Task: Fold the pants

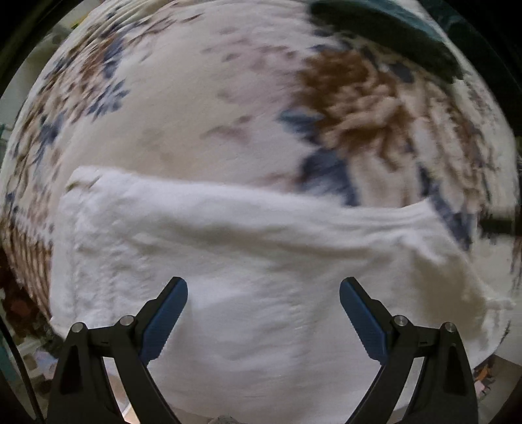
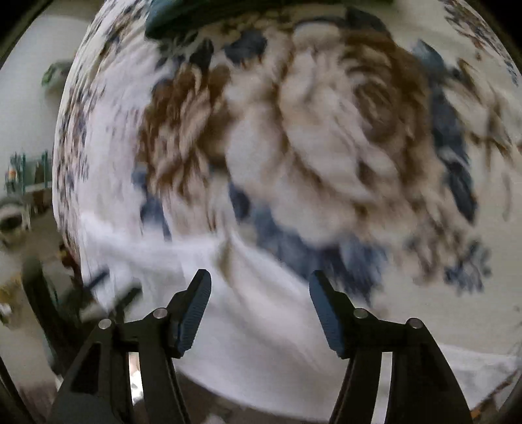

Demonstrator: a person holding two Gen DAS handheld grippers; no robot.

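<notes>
Support: a bed covered by a floral blanket point(image 1: 182, 107), white ground with brown and blue flower motifs; both views are motion-blurred.
Pants: white pants point(image 1: 235, 261) lie spread flat on the blanket along its near edge, seen in the left wrist view as a broad band running across the blanket from its left side to its right side; the far hem forms a raised, slightly rumpled line, and the right end tapers to a frayed-looking corner.
Pants, right wrist view: the same white cloth point(image 2: 261, 326) fills the near part of the blanket, its far edge slanting toward the large brown flower.
Left gripper point(image 1: 263, 293): jaws set wide apart, nothing between them; the blue-padded fingers point(image 1: 166, 319) hang above the middle of the pants. Contact with the cloth cannot be judged.
Right gripper point(image 2: 260, 287): jaws likewise spread, nothing held, poised over the white cloth near its far edge.
Dark green cloth point(image 1: 391, 29): lies at the far edge of the blanket, well apart from the pants.
</notes>
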